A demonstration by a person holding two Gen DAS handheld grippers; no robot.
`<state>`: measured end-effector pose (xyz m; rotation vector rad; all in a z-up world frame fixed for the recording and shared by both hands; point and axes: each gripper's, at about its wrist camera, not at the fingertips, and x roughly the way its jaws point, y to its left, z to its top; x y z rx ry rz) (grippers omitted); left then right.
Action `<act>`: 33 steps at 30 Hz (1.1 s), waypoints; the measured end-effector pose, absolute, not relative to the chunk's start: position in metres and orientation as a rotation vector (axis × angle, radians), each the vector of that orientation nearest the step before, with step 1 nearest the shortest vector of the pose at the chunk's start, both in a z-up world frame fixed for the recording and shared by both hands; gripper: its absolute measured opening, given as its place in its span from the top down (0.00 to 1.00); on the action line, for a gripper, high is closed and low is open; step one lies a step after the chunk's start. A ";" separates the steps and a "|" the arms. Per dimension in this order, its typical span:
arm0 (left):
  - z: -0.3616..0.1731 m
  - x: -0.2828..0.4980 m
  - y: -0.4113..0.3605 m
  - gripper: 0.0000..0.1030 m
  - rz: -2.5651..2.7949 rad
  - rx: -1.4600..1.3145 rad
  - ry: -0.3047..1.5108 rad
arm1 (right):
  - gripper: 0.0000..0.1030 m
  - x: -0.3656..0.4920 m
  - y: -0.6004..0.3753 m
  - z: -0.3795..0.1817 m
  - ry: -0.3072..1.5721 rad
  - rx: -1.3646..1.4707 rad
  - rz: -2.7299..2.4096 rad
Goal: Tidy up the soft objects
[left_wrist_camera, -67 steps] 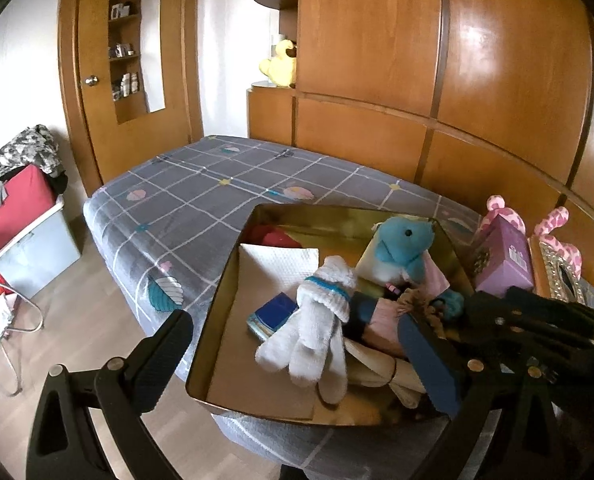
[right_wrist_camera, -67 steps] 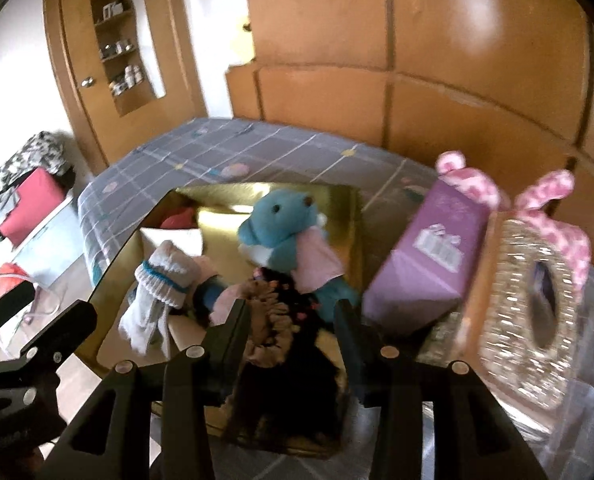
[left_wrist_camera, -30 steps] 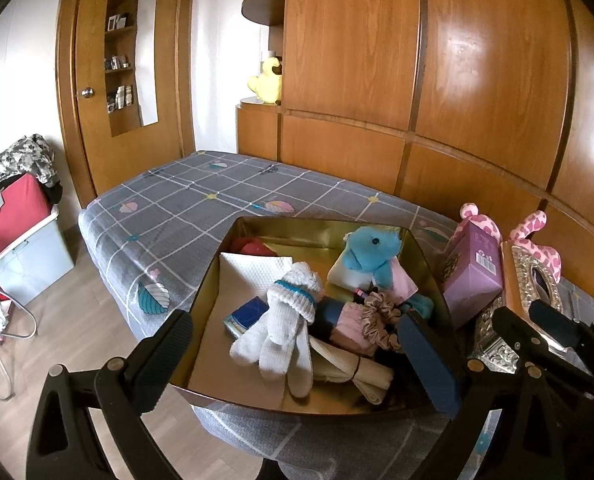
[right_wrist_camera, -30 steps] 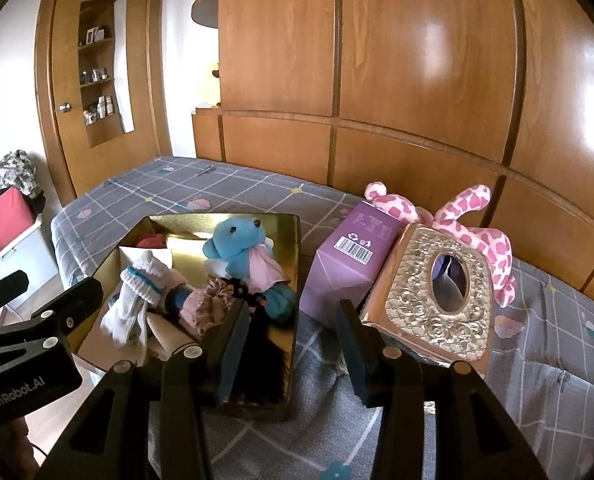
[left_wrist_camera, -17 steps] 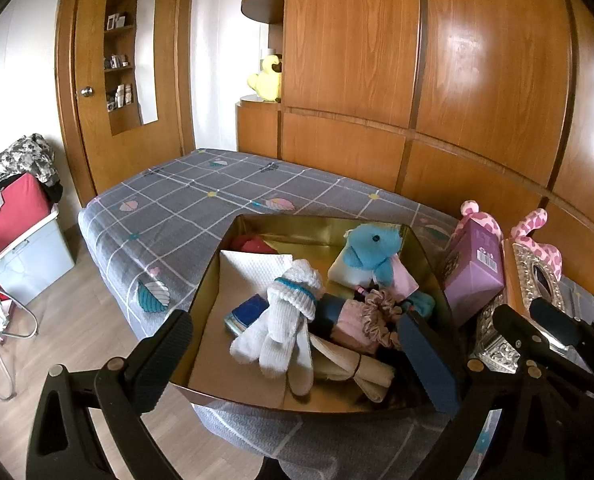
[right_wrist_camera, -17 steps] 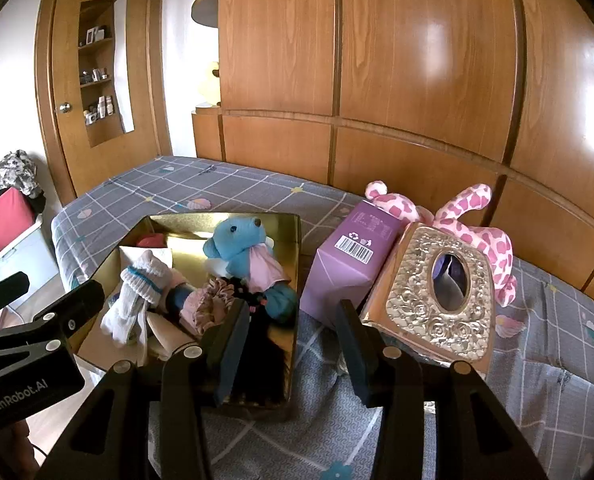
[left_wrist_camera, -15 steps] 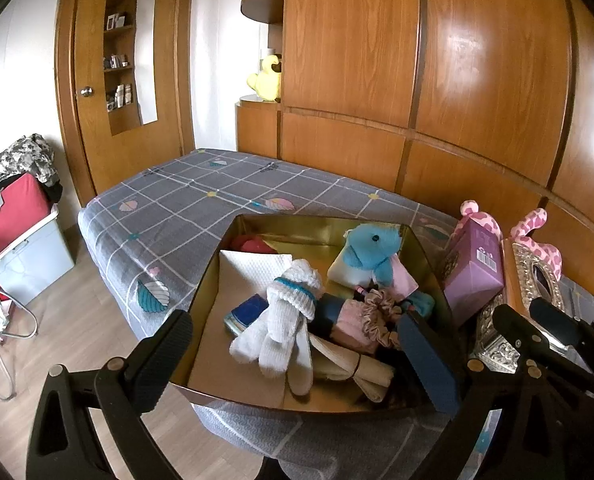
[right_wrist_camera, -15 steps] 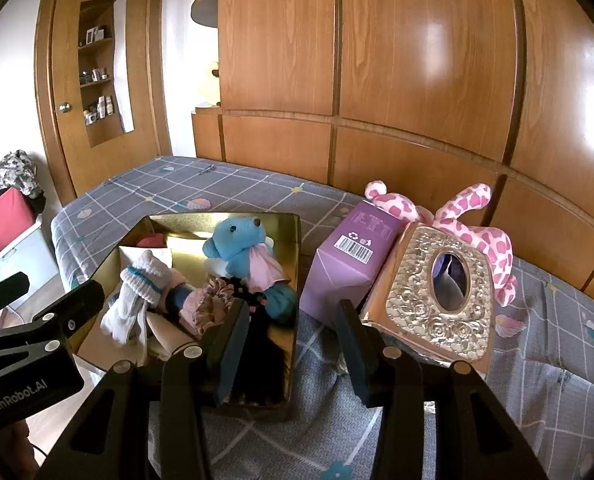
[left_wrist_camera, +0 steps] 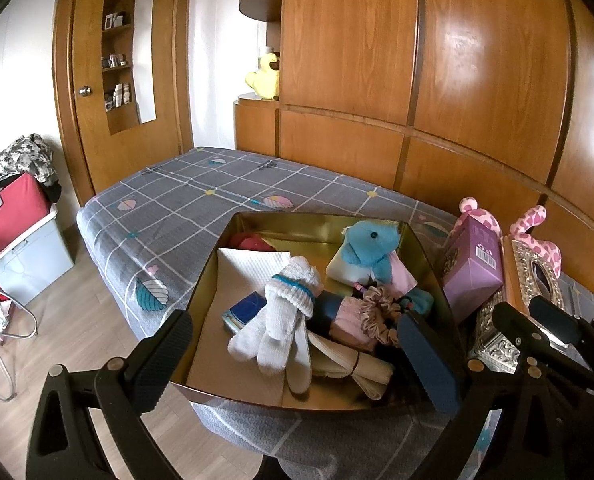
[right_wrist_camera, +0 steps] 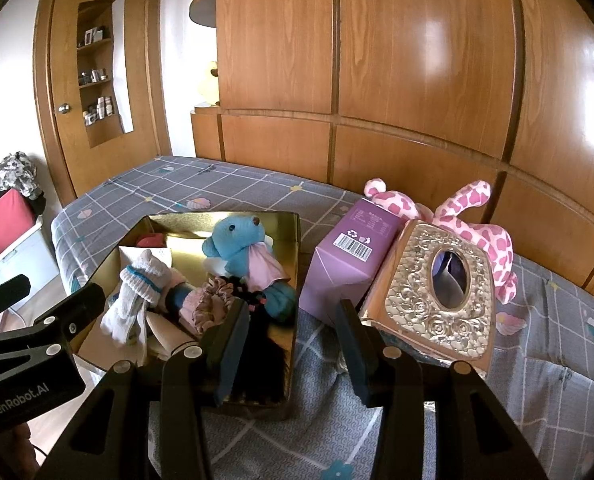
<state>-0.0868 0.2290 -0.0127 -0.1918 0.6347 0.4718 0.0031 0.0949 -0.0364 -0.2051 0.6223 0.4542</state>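
Now both grippers are hovering empty over the shallow gold metal tray (left_wrist_camera: pixel 201 288) on the grey checked bed.

Inside the tray, the blue plush bear (right_wrist_camera: pixel 237 248), white socks (left_wrist_camera: pixel 285 320) and pink scrunchie (left_wrist_camera: pixel 381 312) are lying bunched together. The left gripper (left_wrist_camera: pixel 297 356) is spread wide and the right gripper (right_wrist_camera: pixel 291 350) is standing part-open, each pinching nothing. Judging by this, a placing step looks finished; next, the pink spotted plush (right_wrist_camera: pixel 481 224) beyond the tray, behind the purple carton (right_wrist_camera: pixel 349 264), probably needs fetching.

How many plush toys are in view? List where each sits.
3: blue teddy in the gold box; pink giraffe behind the tissue box; yellow plush on the shelf. Others may be hidden.
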 end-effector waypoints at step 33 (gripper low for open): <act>-0.014 -0.087 0.227 0.00 0.467 -0.190 0.644 | 0.56 0.003 0.093 -0.037 0.628 -0.199 0.451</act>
